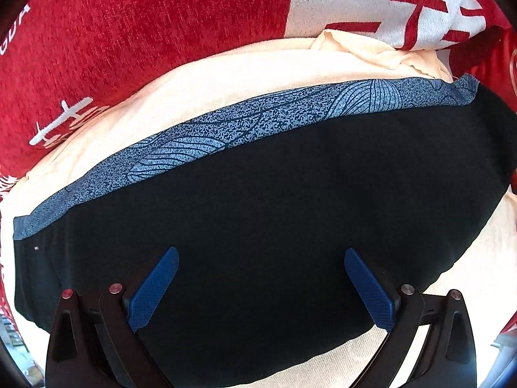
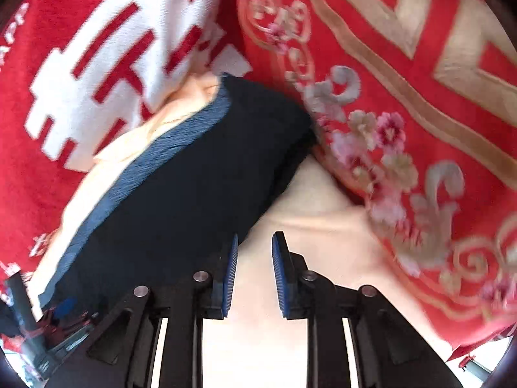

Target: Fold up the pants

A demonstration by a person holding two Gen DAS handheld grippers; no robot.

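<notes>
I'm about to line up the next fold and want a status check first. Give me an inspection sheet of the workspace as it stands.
Surface: cream cloth spread under the work, red patterned blankets around it.
Job's things: dark pants lying flat on the cream cloth, blue patterned waistband along the far edge.
Clutter: red and white printed blanket bunched over the cloth's far corner; floral red blanket beside the pants.
Grippers: left gripper open wide above the pants, nothing held; right gripper with a narrow gap, nothing between its pads, over the cream cloth beside the pants' edge.
Cables: nothing seen.
Surroundings: blurred items at the right view's lower left corner, unidentifiable.
</notes>
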